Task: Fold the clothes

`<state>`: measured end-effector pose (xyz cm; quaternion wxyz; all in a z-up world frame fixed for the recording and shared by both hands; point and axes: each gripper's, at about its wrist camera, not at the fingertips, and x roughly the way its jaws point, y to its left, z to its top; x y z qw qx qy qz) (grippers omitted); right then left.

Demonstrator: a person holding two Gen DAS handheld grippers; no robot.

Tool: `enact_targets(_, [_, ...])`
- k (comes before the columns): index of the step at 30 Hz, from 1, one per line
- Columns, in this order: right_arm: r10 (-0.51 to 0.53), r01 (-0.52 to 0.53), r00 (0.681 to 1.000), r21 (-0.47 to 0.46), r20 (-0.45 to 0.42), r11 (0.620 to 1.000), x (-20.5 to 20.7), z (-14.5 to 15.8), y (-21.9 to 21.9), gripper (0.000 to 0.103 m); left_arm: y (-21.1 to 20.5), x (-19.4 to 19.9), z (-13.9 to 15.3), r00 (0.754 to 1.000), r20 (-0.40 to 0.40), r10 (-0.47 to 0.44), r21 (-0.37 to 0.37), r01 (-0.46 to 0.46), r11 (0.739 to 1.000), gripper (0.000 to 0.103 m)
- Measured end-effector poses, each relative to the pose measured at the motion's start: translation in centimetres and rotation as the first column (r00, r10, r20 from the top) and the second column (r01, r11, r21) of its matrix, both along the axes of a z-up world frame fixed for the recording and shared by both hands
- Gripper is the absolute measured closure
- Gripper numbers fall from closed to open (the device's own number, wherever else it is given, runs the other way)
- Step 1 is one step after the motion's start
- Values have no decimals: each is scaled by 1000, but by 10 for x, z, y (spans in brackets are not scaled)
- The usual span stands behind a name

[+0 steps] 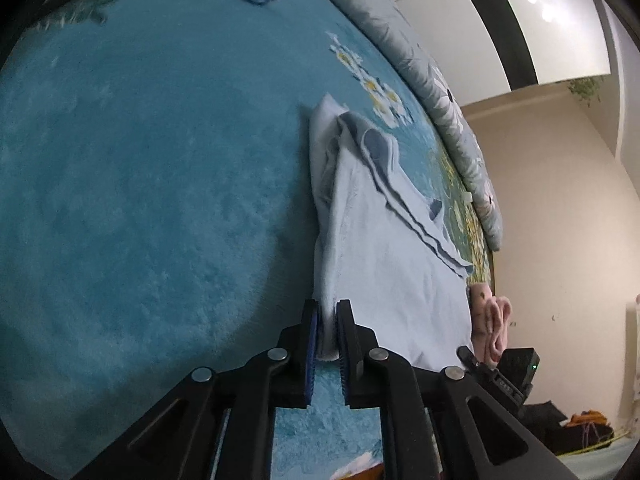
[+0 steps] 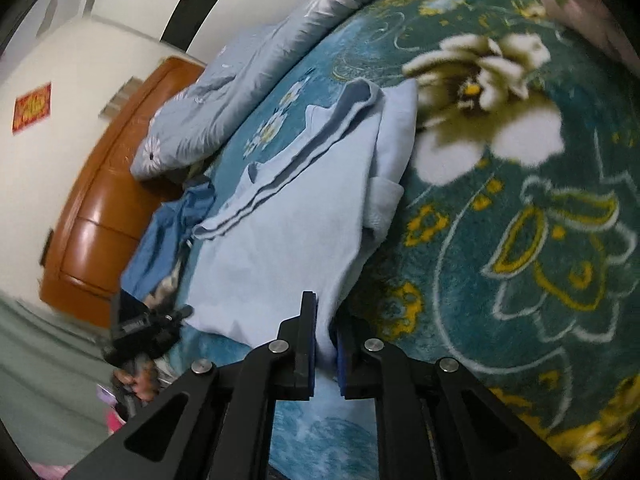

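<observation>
Covering the bed, teal floral blanket [image 2: 500, 208] beside a wooden headboard [image 2: 100, 216].

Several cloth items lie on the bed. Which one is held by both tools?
The pale blue garment with darker blue trim: left tool and right tool pinch its near hem. The dark blue cloth and pink cloth lie untouched.

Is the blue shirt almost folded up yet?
Partly. The sides of the light blue shirt already look turned in, with a cuff lying on top. Right now the left tool and the right tool each pinch a bottom corner of it on the blanket. Still left: bringing that bottom edge up toward the collar. A darker blue garment waits unfolded.
</observation>
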<state>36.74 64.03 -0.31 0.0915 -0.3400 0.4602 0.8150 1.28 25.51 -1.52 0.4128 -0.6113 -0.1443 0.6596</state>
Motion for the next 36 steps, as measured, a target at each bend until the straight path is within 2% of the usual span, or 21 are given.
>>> enact_targets(1, [-10,10,1000,14,8,1000,3,1,2,92,0,-2,4,1000,-16,-7,-5,7,1000,85])
enact_targets(2, [-21,20,1000,29,17,999,5,3,4,92,0,-5,8,999,-32,-14,-11,13,1000,76])
enact_targets(4, [-46,44,999,69,30,997,9,8,10,92,1,-9,15,998,-65,-27,-23,26,999,66])
enact_targets(7, [-74,62,995,178,66,982,-5,22,26,91,29,-25,24,990,-129,-56,-77,47,996,66])
enact_targets(11, [-80,69,996,211,44,975,-51,31,49,88,80,-44,23,972,-214,-94,-160,60,985,66])
enact_targets(12, [-86,71,995,225,56,972,-61,31,54,84,89,-47,22,966,-235,-103,-186,59,981,66])
enact_targets(14, [-108,78,989,261,102,962,-76,27,65,84,101,-53,18,958,-263,-118,-225,58,973,66])
enact_targets(18, [-125,92,983,233,131,968,-89,15,86,84,112,-68,10,961,-256,-100,-231,40,972,68])
enact_targets(20, [-120,94,987,218,110,971,-93,15,92,94,117,-72,7,963,-252,-99,-232,39,972,89])
enact_targets(22, [-114,93,989,210,90,973,-97,16,97,97,121,-74,6,963,-248,-108,-230,49,972,95])
enact_targets(24, [-115,95,990,212,82,973,-101,19,103,98,125,-80,7,963,-250,-97,-218,42,975,97])
enact_targets(26, [-128,108,988,211,83,972,-107,19,111,98,128,-92,5,974,-215,-66,-188,25,982,97])
enact_targets(31, [-143,119,978,152,151,981,-128,2,127,97,136,-121,-9,999,-52,-8,-107,3,994,96])
enact_targets(33, [-163,128,974,208,160,970,-126,9,121,97,129,-122,-5,1000,-30,1,-67,-3,998,92])
enact_targets(34, [-172,127,972,255,162,959,-124,16,116,90,124,-120,-1,999,-51,5,-61,-8,998,79])
enact_targets(35, [-194,124,966,346,174,930,-122,27,106,86,120,-117,4,997,-72,10,-57,-14,998,60])
enact_targets(36, [-213,117,960,430,184,895,-121,38,95,78,116,-113,8,994,-108,17,-68,-25,997,49])
